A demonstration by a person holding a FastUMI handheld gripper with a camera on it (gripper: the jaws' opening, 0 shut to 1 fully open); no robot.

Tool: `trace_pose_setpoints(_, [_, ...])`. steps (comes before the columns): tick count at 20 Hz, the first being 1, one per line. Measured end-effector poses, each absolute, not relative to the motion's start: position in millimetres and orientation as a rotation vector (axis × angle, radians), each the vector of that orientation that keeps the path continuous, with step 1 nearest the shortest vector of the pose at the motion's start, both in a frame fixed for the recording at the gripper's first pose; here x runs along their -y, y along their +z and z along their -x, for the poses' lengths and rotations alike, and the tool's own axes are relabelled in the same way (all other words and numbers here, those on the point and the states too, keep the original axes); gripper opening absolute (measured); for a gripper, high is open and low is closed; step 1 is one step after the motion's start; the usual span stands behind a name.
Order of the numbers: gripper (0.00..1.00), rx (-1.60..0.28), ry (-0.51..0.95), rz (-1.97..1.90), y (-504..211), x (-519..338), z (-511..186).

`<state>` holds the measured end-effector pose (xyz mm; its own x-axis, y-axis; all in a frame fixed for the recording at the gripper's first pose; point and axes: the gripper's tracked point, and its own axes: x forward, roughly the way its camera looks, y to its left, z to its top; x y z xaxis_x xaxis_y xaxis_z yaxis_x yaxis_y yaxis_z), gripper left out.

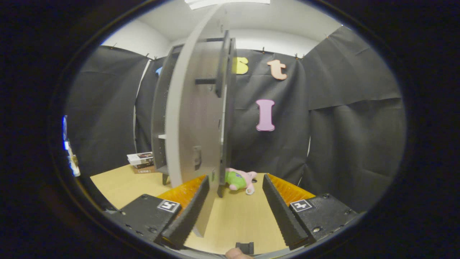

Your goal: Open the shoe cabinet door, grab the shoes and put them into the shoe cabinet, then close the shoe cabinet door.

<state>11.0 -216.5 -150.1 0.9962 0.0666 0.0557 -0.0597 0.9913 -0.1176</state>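
Shoe cabinet door (187, 118) swung open, edge-on between spread fingers of gripper (235, 187), nearer the left one; contact unclear.
Opening apparently done; shoes unseen, loading and closing remain. Plush toy (240, 180) lying on floor (237, 223) beyond cabinet (160, 118).

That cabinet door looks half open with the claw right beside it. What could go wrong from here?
The door stands edge-on between the open fingers of the hand-held gripper, close to the left finger. It is not gripped, so a sideways push might slip off its edge, or the door could swing back. The plush toy lies on the floor just beyond the cabinet; a wide swing might knock it.
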Motion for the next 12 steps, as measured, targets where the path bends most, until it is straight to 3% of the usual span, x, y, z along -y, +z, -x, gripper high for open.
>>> trace_pose_setpoints(2, [0.93, 0.055, 0.021, 0.144, -151.1, 209.2, -10.7])
trace_pose_setpoints(12, [0.92, 0.075, 0.074, 0.106, -145.2, 136.5, -13.9])
